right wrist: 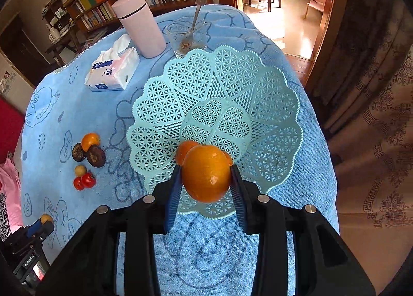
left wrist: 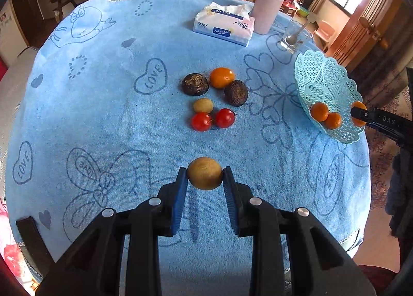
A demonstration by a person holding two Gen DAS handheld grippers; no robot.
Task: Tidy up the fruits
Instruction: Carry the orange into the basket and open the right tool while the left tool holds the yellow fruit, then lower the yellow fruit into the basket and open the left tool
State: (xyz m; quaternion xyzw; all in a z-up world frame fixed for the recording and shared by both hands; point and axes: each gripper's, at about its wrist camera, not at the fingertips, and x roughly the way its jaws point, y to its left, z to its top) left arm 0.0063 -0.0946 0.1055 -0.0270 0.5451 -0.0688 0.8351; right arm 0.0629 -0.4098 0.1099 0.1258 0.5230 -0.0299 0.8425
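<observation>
The orange (right wrist: 207, 173) sits clamped in the right tongs (right wrist: 206, 180), held above the near rim of the mint lattice basket (right wrist: 219, 84); 2 small oranges (left wrist: 319, 111) already lie inside it; over on the left, the left tongs (left wrist: 205, 180) pinch a tan round fruit (left wrist: 204, 173) just above the blue cloth of the counter (left wrist: 103, 115); beyond it a loose cluster waits: 2 red tomatoes (left wrist: 225, 118), a smaller tan fruit (left wrist: 203, 105), 2 dark wrinkled fruits (left wrist: 195, 84) and another orange (left wrist: 222, 77); at the far edge, a tissue pack (left wrist: 223, 26), a pink tumbler (left wrist: 268, 7) and a glass with a spoon (left wrist: 291, 37).
</observation>
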